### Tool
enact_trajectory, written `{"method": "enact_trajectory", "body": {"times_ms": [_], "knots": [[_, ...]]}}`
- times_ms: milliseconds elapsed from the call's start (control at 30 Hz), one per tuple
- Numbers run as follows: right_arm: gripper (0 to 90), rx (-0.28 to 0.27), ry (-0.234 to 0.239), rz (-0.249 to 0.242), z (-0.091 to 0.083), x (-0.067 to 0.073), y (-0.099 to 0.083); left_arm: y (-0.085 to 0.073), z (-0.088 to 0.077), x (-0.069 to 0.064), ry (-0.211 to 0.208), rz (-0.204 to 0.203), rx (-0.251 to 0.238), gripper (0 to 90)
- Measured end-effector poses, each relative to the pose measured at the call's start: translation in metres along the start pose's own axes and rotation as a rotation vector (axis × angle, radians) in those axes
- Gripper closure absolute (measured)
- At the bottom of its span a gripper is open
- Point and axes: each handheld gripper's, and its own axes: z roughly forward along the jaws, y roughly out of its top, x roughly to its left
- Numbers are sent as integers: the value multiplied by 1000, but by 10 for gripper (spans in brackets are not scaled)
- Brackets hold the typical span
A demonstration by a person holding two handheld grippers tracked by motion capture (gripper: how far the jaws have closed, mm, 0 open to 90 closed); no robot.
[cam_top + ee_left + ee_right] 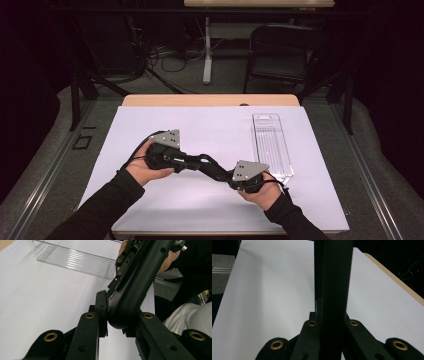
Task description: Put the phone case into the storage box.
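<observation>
Above a table covered with a white sheet (210, 135), two hand-held grippers meet on one long black matte bar (210, 164) with a rounded end. The bar hangs off the sheet and slants between the left gripper (192, 162) and the right gripper (226, 176). In the left gripper view its rounded end (120, 320) sits between the black jaws, which stand narrow with their pads against it on both sides. In the right gripper view the bar (333, 290) rises straight up from between that gripper's jaws, which are clamped tight on it. A clear ribbed plastic tray (272, 145) lies on the sheet just beyond the right hand (262, 192), apart from the bar.
</observation>
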Motion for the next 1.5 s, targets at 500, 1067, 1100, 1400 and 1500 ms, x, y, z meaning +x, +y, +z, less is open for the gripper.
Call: {"method": "enact_trajectory", "body": {"times_ms": [500, 1067, 1100, 1400, 1500], "knots": [[872, -1, -1, 6, 0, 0, 0, 0, 0, -1, 5, 25, 3, 808], [841, 0, -14, 12, 0, 0, -1, 0, 0, -2, 15, 45, -4, 813], [836, -1, -15, 12, 0, -1, -1, 0, 0, -1, 15, 44, -5, 812], [793, -2, -19, 22, -1, -1, -1, 0, -1, -1, 15, 27, -4, 813], [781, -1, -23, 26, -1, -1, -1, 0, -1, 0, 14, 15, -4, 813]]}}
